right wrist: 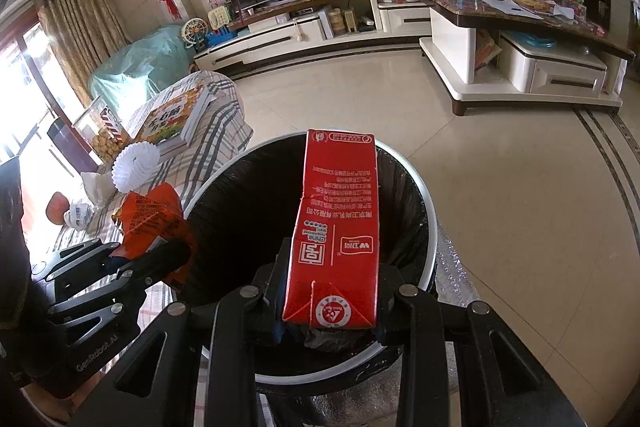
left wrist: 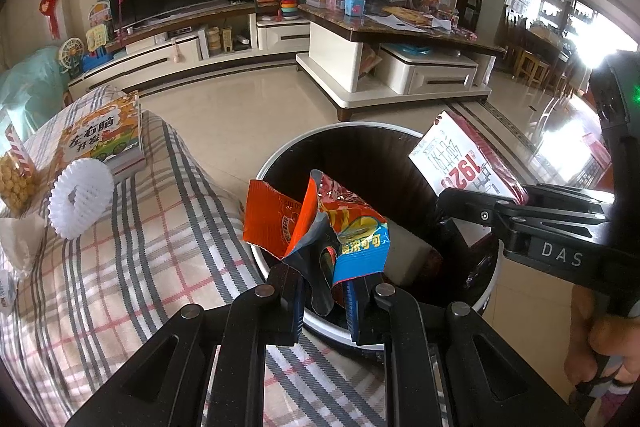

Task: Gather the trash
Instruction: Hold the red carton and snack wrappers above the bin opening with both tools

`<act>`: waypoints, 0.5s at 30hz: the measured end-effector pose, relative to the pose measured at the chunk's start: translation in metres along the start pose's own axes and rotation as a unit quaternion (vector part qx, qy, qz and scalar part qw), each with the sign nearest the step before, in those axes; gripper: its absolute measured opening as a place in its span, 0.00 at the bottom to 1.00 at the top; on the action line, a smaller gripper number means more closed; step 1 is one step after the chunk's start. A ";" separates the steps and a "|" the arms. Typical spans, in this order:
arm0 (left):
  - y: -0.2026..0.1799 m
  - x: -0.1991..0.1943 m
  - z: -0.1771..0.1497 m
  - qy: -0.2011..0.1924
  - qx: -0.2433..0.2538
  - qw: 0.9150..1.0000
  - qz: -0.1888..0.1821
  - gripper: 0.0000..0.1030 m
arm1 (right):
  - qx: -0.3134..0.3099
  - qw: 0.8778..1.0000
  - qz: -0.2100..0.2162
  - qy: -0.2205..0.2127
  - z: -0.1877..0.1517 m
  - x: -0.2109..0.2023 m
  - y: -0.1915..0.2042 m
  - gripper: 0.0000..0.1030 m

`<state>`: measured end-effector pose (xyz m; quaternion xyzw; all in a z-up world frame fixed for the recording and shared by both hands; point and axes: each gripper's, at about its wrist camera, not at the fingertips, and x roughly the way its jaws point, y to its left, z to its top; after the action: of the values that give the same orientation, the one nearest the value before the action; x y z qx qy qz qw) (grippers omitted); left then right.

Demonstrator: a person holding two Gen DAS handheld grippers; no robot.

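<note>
Left gripper (left wrist: 328, 291): I have its fingers pinched tight on the wrapper, just over the near rim of the bin.
Wrapper (left wrist: 320, 223): a torn, crumpled orange, red and blue snack bag; it stands up out of my left jaws and hangs above the bin's left edge, partly over the cloth.
Right gripper (right wrist: 330, 311): I see its fingers clamped on the lower end of the carton, one pad on each side.
Carton (right wrist: 340, 219): a red drink box with white print, held lengthwise along the fingers, its far end reaching out over the bin's mouth. From the left camera I see its white face with red digits.
Bin (right wrist: 424, 195): round, white-rimmed, lined with a black bag; it sits on the tiled floor beside the table, directly under both grippers.
Table (left wrist: 160, 227): covered in a plaid cloth, left of the bin.
On the table: a book (left wrist: 108, 143), a white foam net (left wrist: 80, 199) touching the book's near corner, a crumpled tissue (left wrist: 20, 239), and a pack of yellow snacks (left wrist: 14, 179) at the edge.
Hand (left wrist: 600, 339): I see it gripping the right gripper's handle.
</note>
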<state>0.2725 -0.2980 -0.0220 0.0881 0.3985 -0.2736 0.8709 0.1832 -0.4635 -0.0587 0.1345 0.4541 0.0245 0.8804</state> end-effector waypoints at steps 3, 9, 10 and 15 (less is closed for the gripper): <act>-0.001 0.001 0.000 0.001 0.001 1.000 -0.001 0.14 | 0.000 1.000 0.000 0.001 0.000 0.001 0.000 0.30; -0.002 0.003 0.002 0.004 -0.001 1.000 -0.002 0.14 | -0.002 1.000 0.000 0.005 0.001 0.004 0.001 0.30; -0.002 0.003 0.003 0.004 -0.001 1.000 -0.003 0.14 | -0.002 1.000 -0.001 0.005 0.002 0.004 0.001 0.30; -0.004 0.004 0.005 0.002 0.001 1.000 -0.004 0.18 | -0.001 1.000 -0.006 0.004 0.005 0.004 -0.001 0.30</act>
<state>0.2755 -0.3046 -0.0213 0.0884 0.4003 -0.2771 0.8690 0.1890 -0.4649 -0.0591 0.1310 0.4580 0.0206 0.8790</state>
